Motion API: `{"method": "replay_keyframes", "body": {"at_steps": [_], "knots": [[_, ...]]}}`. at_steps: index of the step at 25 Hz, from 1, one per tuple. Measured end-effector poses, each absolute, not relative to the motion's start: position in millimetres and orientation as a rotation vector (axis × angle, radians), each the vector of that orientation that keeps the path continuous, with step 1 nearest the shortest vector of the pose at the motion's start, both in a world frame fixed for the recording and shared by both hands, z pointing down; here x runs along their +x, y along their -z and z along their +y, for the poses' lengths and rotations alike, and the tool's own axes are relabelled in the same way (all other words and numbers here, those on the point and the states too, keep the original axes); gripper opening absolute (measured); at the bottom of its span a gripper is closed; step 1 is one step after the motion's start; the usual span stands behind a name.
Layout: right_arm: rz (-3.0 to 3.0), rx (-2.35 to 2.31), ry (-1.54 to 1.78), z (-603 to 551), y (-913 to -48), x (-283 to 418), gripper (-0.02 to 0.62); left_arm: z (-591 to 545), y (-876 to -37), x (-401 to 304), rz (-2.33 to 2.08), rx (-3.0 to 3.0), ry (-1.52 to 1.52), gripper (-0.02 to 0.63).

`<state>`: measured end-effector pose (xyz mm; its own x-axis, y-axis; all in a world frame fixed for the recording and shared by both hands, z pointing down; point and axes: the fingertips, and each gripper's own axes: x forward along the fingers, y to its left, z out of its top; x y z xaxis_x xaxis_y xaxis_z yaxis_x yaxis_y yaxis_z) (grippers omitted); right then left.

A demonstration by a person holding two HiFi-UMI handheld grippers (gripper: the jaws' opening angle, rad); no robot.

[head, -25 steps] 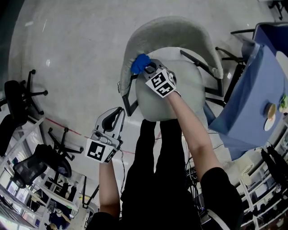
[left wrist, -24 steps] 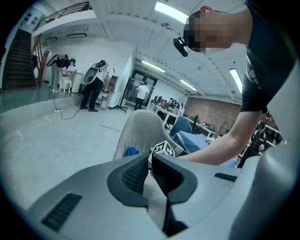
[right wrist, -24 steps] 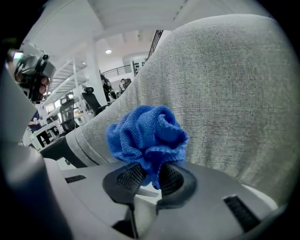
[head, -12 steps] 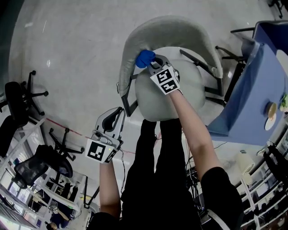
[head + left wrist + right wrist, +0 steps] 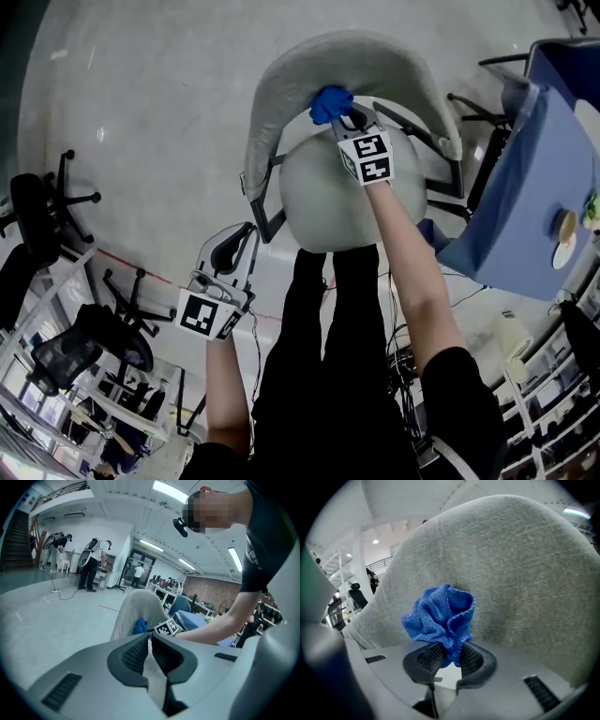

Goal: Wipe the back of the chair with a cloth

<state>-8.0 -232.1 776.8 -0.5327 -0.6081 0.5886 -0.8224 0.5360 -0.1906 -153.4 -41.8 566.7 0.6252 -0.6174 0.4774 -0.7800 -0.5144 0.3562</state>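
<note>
A grey fabric chair stands below me, its curved back (image 5: 347, 58) wrapping round the pale round seat (image 5: 328, 202). My right gripper (image 5: 345, 114) is shut on a crumpled blue cloth (image 5: 330, 102) that presses against the inner face of the chair back (image 5: 520, 569). In the right gripper view the blue cloth (image 5: 440, 616) bunches up out of the right gripper (image 5: 449, 657). My left gripper (image 5: 246, 234) hangs low at the left, away from the chair, jaws shut with nothing between them. The left gripper view has that gripper (image 5: 150, 641), with the cloth (image 5: 139, 626) far off.
A blue-covered table (image 5: 530, 187) with small items stands at the right, close to the chair's armrest (image 5: 441, 141). Black office chairs (image 5: 42, 202) sit at the left. The person's legs (image 5: 319, 337) stand just in front of the seat. Other people (image 5: 91, 564) stand far off.
My right gripper has slid the blue cloth rightward along the chair back, from its left side toward the middle. The left gripper has stayed put.
</note>
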Motion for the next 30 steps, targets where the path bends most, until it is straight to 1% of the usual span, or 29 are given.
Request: {"method": "replay_keyframes", "body": {"at_steps": [12,30], "knots": [[-2.218,1.358,-0.694,-241,-779,64,0.081,-42,-565,-139,-1.056,2.326,-0.403,0.041],[-2.032,1.644,-0.787,-216,-786,160,0.08,-39,-564,-125,-0.994,2.356,-0.414,0.041]]}}
